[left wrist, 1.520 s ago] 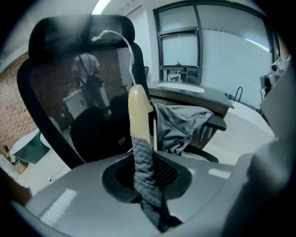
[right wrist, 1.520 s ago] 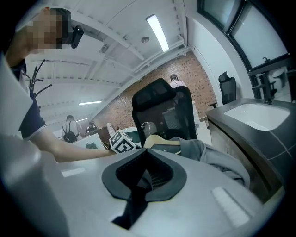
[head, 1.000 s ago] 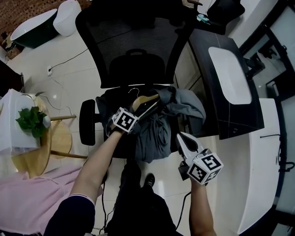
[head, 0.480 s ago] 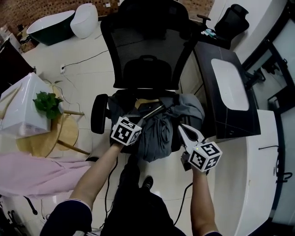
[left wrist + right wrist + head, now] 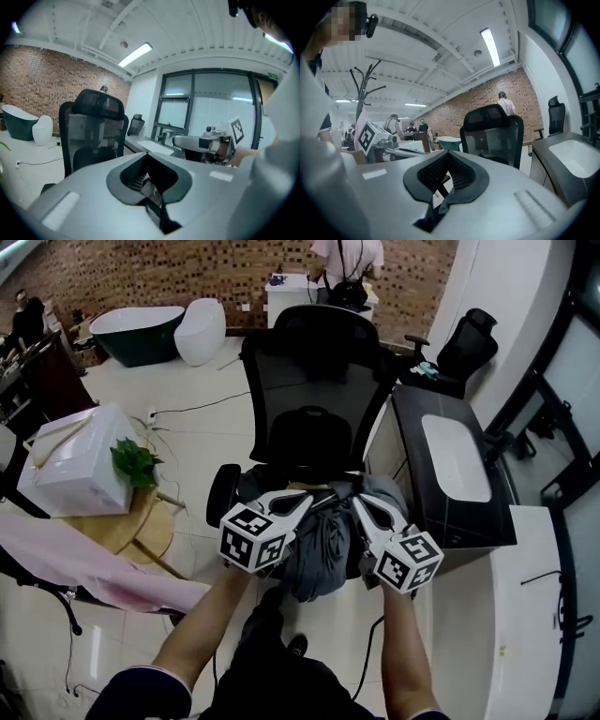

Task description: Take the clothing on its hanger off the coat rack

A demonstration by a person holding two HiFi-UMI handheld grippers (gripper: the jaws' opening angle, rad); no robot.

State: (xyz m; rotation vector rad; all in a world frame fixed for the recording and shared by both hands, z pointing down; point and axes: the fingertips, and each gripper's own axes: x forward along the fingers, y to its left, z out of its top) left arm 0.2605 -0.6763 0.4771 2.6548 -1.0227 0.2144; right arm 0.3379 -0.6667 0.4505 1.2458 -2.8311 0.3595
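Left claw [image 5: 312, 500]: we see it pressed together, held up in front of us and pointing almost level at the chair back (whether anything thin is nipped between its pads, we cannot tell).
Right claw [image 5: 360, 506]: also pressed together, with nothing that we can see in it; its tip sits close beside the left claw's tip.
Clothing [image 5: 323, 542]: a grey garment bunched on the seat of the black office chair [image 5: 319, 362], below and between the two claw tips, spilling over the seat's front edge towards us.
Hanger [image 5: 306, 487]: a pale wooden piece shows at the top of the heap, just beyond the left claw's tip; we cannot say whether they touch.
Coat rack [image 5: 362, 84]: a black stand off to the left of the right claw and well apart from it, seen only in the right gripper view; the branches that show carry nothing.
Done: we judge that the garment and its hanger are already off the rack, since both are at the chair.
Left: as far as we can see, nothing of the removal itself remains; at most the bundle waits to be lifted or left where it lies.
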